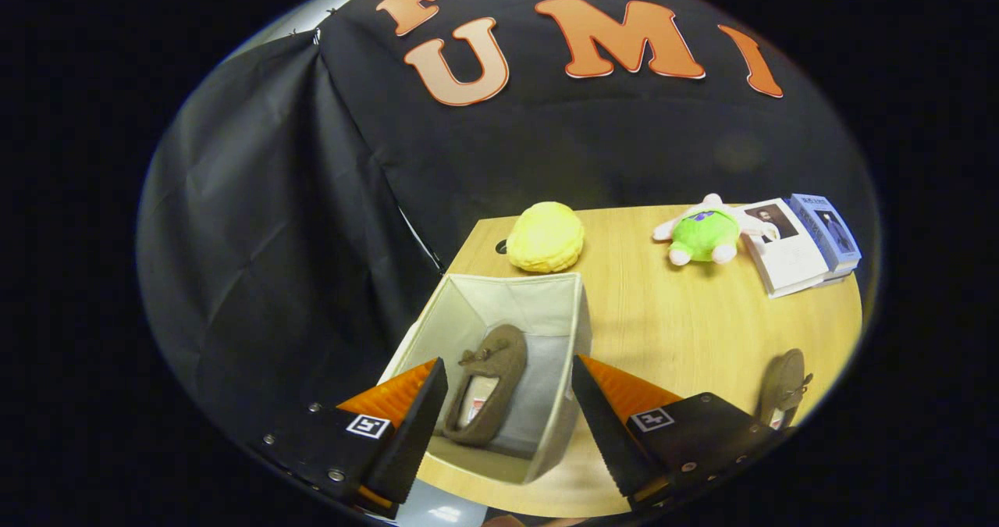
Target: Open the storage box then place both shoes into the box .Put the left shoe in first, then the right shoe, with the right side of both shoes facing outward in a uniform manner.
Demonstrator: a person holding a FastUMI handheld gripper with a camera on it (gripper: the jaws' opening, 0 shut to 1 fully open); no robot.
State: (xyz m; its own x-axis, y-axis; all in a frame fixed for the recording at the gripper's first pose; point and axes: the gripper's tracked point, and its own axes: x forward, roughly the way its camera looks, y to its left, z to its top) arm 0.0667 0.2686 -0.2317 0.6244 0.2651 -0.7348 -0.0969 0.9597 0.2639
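The grey fabric storage box (pixel 546 300) stands open on the wooden table, just ahead of my fingers. One brown moccasin shoe (pixel 492 382) lies inside it on the box floor, seen between my two fingers. A second brown shoe (pixel 783 390) rests on the table to the right, beyond my right finger (pixel 605 425). My gripper (pixel 507 402) hangs above the box, open, with nothing held between its orange-and-black fingers.
A yellow plush bun (pixel 545 236) sits just behind the box. A green and white plush toy (pixel 705 234) and two books (pixel 804 242) lie at the table's far right. Black cloth walls close the back and left; the table's left edge runs along the box.
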